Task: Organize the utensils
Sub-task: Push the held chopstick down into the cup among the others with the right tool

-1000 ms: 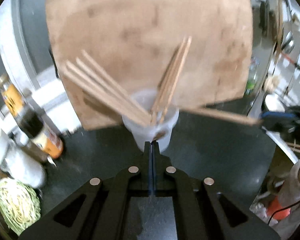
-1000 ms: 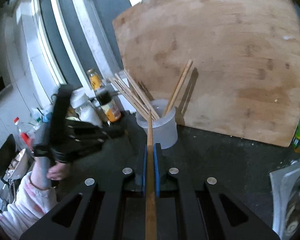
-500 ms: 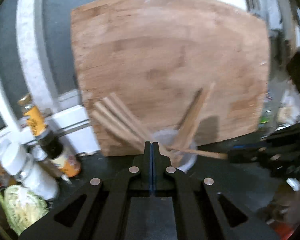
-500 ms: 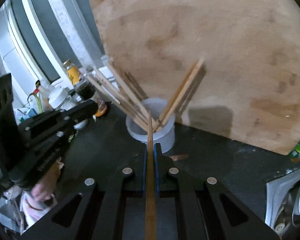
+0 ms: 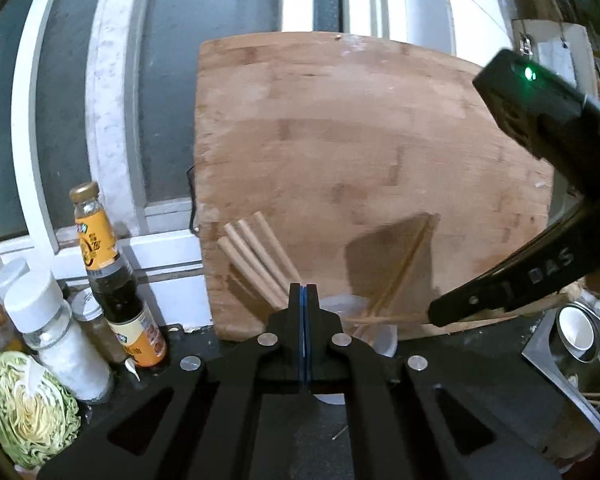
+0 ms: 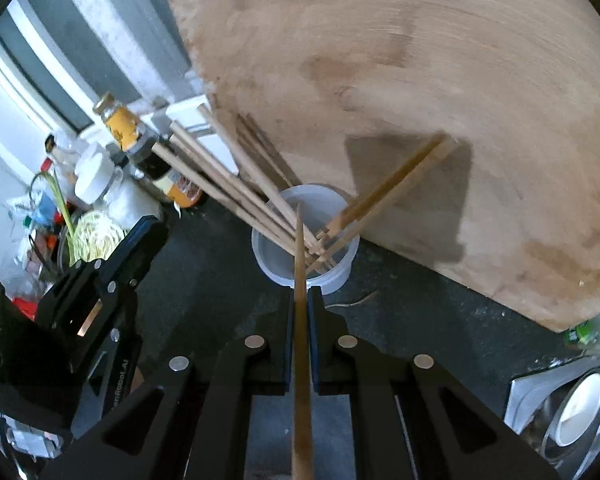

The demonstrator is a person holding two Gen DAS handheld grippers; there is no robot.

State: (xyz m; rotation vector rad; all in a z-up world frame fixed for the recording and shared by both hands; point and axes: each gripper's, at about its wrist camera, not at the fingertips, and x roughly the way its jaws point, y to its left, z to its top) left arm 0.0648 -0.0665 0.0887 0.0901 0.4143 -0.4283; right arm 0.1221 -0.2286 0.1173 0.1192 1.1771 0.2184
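A translucent white cup point(image 6: 306, 252) stands on the dark counter and holds several wooden chopsticks point(image 6: 236, 184) that fan left and right. My right gripper point(image 6: 299, 294) is shut on one chopstick point(image 6: 300, 264) whose tip reaches over the cup's mouth. In the left wrist view the cup point(image 5: 374, 322) sits just behind my left gripper point(image 5: 303, 292), which is shut and empty. The right gripper's body point(image 5: 540, 208) comes in from the right there, its chopstick point(image 5: 388, 319) pointing into the cup.
A large wooden cutting board point(image 5: 360, 160) leans against the window behind the cup. Sauce bottle point(image 5: 112, 280), salt shaker point(image 5: 56, 328) and cut cabbage point(image 5: 28, 408) stand at the left. A sink with a white bowl point(image 6: 576, 408) lies at the right.
The right gripper has moved forward and tilted down, bringing its chopstick tip over the cup. The left gripper has pulled back and risen, so the cup sits lower in its view.
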